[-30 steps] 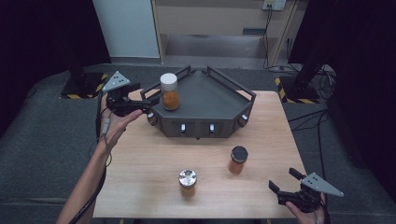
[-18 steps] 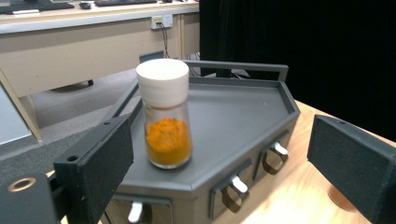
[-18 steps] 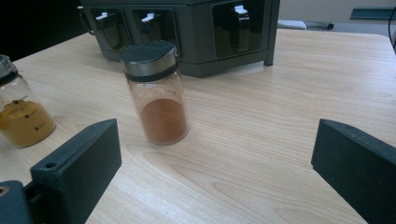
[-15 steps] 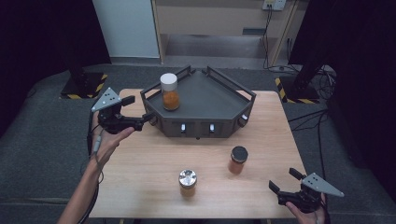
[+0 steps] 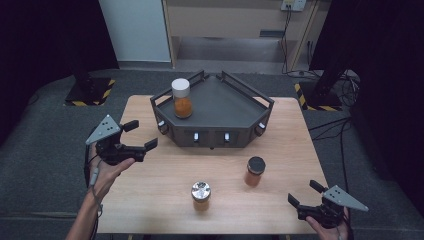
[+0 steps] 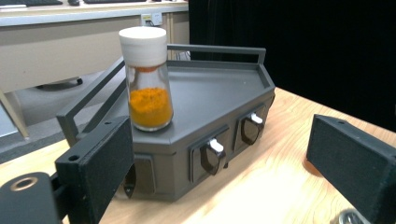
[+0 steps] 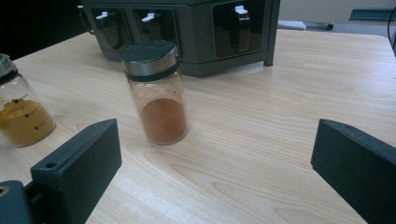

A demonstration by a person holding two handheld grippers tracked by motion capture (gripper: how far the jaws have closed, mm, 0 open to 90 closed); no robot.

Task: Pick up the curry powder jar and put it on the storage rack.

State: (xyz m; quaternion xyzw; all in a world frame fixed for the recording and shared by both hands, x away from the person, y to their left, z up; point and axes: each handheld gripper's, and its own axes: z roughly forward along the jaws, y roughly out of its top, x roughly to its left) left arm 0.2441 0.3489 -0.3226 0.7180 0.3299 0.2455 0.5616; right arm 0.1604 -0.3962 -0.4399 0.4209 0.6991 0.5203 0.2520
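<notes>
A dark grey tray-topped rack [image 5: 235, 100] stands at the back of the wooden table. On its left corner is a white-capped jar [image 5: 181, 98] of orange powder. A black-capped jar [image 5: 255, 171] of red-brown powder and a silver-capped jar [image 5: 201, 196] of yellow powder stand on the table in front. My left gripper [image 5: 142, 134] hovers open and empty left of the rack, and the left gripper view has the white-capped jar [image 6: 147, 79] ahead of its jaws. My right gripper [image 5: 303, 193] stands open near the front right corner, facing the black-capped jar [image 7: 159, 93].
The rack [image 6: 219, 88] has small knobbed drawers [image 6: 212, 154] along its front and a rail around its top. The silver-capped jar [image 7: 21, 116] is at the left edge of the right gripper view. Grey floor surrounds the table [image 5: 150, 200], with dark curtains at both sides.
My left gripper has drawn back from the rack's left corner, toward the person and lower, still open. The right gripper and all three jars have stayed put.
</notes>
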